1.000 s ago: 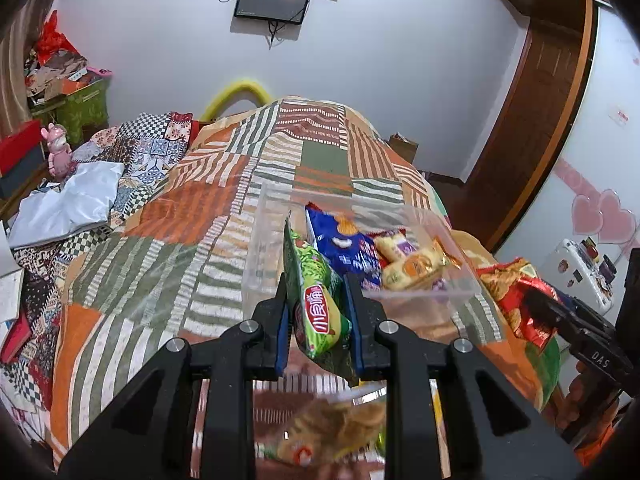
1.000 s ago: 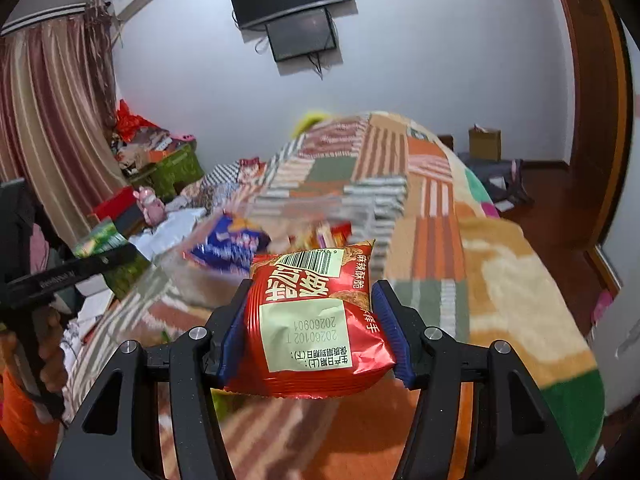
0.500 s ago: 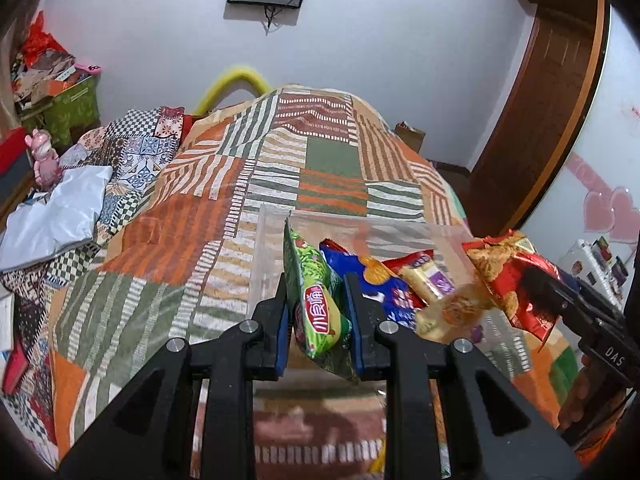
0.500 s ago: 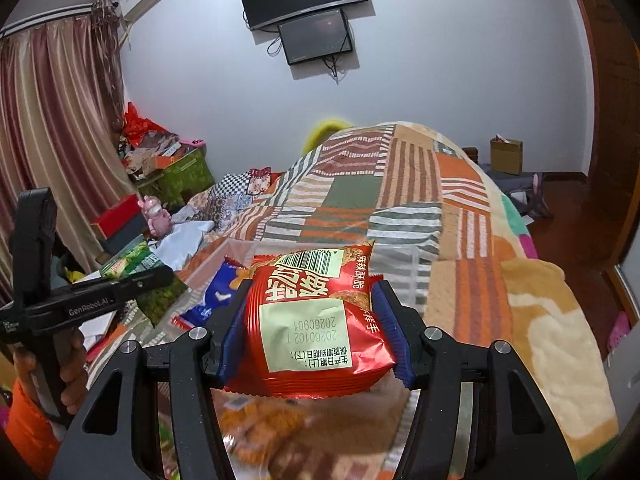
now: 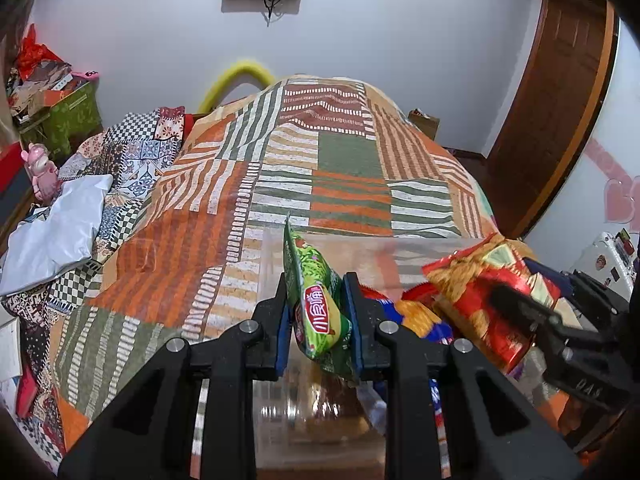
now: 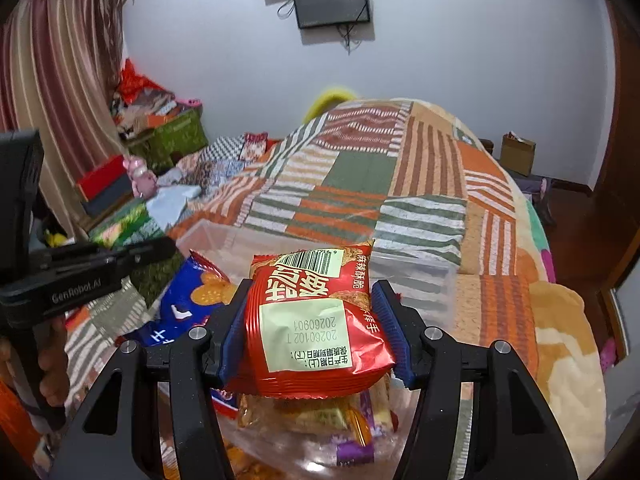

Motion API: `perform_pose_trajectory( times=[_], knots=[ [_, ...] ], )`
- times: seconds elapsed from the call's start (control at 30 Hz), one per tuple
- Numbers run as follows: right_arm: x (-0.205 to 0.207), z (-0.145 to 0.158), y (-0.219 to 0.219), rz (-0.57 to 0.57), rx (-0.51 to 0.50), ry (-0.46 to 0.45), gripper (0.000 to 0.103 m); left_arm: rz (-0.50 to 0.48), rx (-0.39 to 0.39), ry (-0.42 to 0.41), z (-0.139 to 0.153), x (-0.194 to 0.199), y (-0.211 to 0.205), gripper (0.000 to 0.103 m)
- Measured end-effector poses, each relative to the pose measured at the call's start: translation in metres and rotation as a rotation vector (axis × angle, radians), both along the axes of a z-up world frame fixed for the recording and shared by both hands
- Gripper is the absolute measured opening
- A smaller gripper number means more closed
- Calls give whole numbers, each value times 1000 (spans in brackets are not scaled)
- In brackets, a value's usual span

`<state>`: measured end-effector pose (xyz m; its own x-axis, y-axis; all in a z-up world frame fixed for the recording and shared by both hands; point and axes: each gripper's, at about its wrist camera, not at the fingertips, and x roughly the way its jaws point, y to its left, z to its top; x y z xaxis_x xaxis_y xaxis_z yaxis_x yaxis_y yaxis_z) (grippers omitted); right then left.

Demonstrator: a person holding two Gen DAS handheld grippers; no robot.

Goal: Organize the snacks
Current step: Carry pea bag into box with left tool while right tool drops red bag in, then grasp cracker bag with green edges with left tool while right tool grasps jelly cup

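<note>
Both claws had swung over the bin [image 5: 400,246]: left claw [image 5: 316,330] gripping the green bag [image 5: 316,312], right claw [image 6: 314,336] the red bag [image 6: 316,320], ready to drop.

Soft, even indoor light fills both views, with no hard shadows. Fisheye bending curves the plain white wall [image 5: 400,40] toward dark vignetted corners. The crinkled red foil snack packet [image 5: 488,312] looks motion-blurred.
</note>
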<state>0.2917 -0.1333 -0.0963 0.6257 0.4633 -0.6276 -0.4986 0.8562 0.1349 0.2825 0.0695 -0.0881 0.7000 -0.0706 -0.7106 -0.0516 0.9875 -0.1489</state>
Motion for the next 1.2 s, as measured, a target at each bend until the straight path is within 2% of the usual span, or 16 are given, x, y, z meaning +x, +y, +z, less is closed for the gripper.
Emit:
perform_pose_trajectory(
  times=[0.3,0.33,0.4,0.53,0.6,0.97,1.07,1.2],
  knots=[
    [12,-15,15,1,-77,25,58,16,21,55,-19,21,-1,24],
    [13,-15,16,1,-80,27,59,23,26,57,-19,22,-1,27],
    [12,-13,14,1,-77,26,59,30,32,54,-19,21,-2,42],
    [8,-5,12,-2,-76,3,59,18,31,38,-12,13,-5,53],
    [4,-1,12,1,-74,-8,59,28,55,16,-7,7,-6,63],
    [-36,18,5,34,-39,-40,62,-6,43,-34,21,-39,-11,70],
    [-52,21,0,34,-32,-54,66,-13,32,-39,23,-58,-13,74],
    [-72,21,-6,41,-26,-55,66,-18,26,-36,17,-84,-16,83]
  ],
)
